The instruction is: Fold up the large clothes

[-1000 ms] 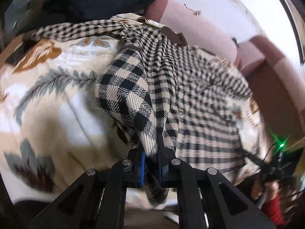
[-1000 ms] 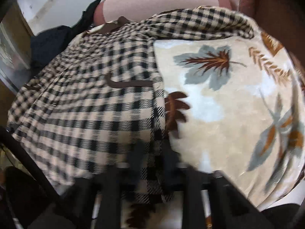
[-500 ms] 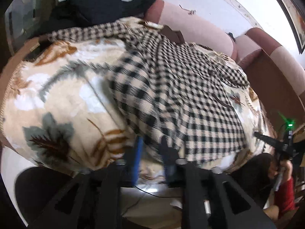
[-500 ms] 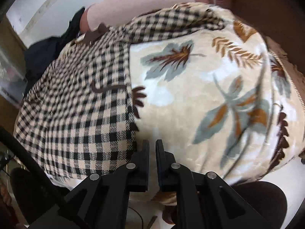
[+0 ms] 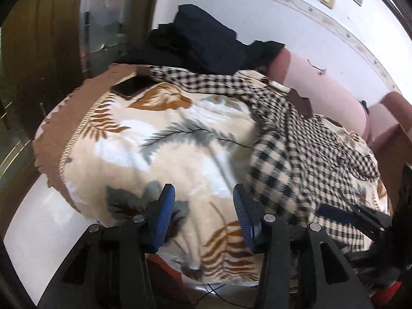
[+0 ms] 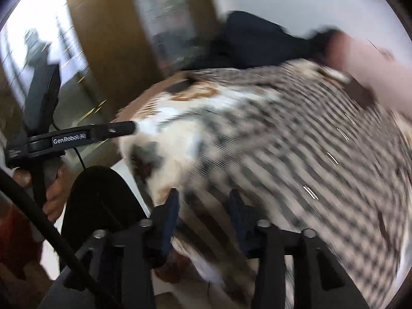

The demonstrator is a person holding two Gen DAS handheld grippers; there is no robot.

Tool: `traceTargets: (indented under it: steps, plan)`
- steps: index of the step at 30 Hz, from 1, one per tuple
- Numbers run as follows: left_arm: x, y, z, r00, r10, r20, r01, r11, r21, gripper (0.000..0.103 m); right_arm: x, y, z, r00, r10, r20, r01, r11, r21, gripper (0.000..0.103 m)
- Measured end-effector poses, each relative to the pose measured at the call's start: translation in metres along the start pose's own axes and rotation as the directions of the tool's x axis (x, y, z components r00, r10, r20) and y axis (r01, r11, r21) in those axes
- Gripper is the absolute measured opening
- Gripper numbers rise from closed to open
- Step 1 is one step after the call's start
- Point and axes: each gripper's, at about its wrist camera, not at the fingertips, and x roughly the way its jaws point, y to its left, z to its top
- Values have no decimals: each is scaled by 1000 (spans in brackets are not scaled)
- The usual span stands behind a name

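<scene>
Checked cloth, black on beige, identifies the garment (image 5: 296,154), which lies spread over a leaf-patterned blanket (image 5: 164,149) ahead and to the right of the left gripper (image 5: 203,216). That gripper's blue-padded fingers (image 5: 164,216) stand wide apart with nothing between them; only blanket shows in the gap, and the garment's nearest edge lies just right of the right-hand finger. One sleeve of the garment runs off to the far left, ending beside a dark phone (image 5: 131,86) that rests on the blanket's brown border. A heap of dark clothing (image 5: 206,49) sits beyond the garment, against a pink headboard (image 5: 327,92) at the far right.

Right wrist view is heavily motion-blurred. The right gripper (image 6: 203,216) also has its fingers well apart, empty, and it hovers over the near edge of the garment (image 6: 296,141), which fills the area ahead and to its right. Whether the fingers touch the cloth cannot be told. To its left, the left gripper (image 6: 123,128) appears side-on, tip over the blanket (image 6: 164,118), held by a hand (image 6: 55,193) low at the left edge.
</scene>
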Motion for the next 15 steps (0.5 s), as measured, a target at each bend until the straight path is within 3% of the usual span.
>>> traceTargets:
  steps: [1,4,6,8,10,12,15]
  plan:
    - [0,4,0,1000,4,1,-4,1000,-3,46,14,11,5,1000,-9,1,9,998,-56,66]
    - [-1,10,-1,1000,5,12,-5,1000,-4,46,59,31,4,991,-134,-26,125,966,-226,68]
    - [0,11,0,1000,3,14,-3,1000,4,46,90,30,-4,962,-270,-47,241,917,-319,66]
    - [2,13,1,1000,-2,15,2,1000,8,46,113,14,-12,939,-333,-92,280,890,-359,30]
    - [2,15,3,1000,-9,18,9,1000,8,46,108,-2,-7,954,-280,-110,241,930,-278,12]
    - [-1,18,6,999,-14,30,14,1000,4,46,94,-18,2,970,-205,-129,184,970,-159,10]
    - [-7,23,13,998,-32,55,33,999,-8,46,71,-52,11,992,32,-125,-21,995,95,11]
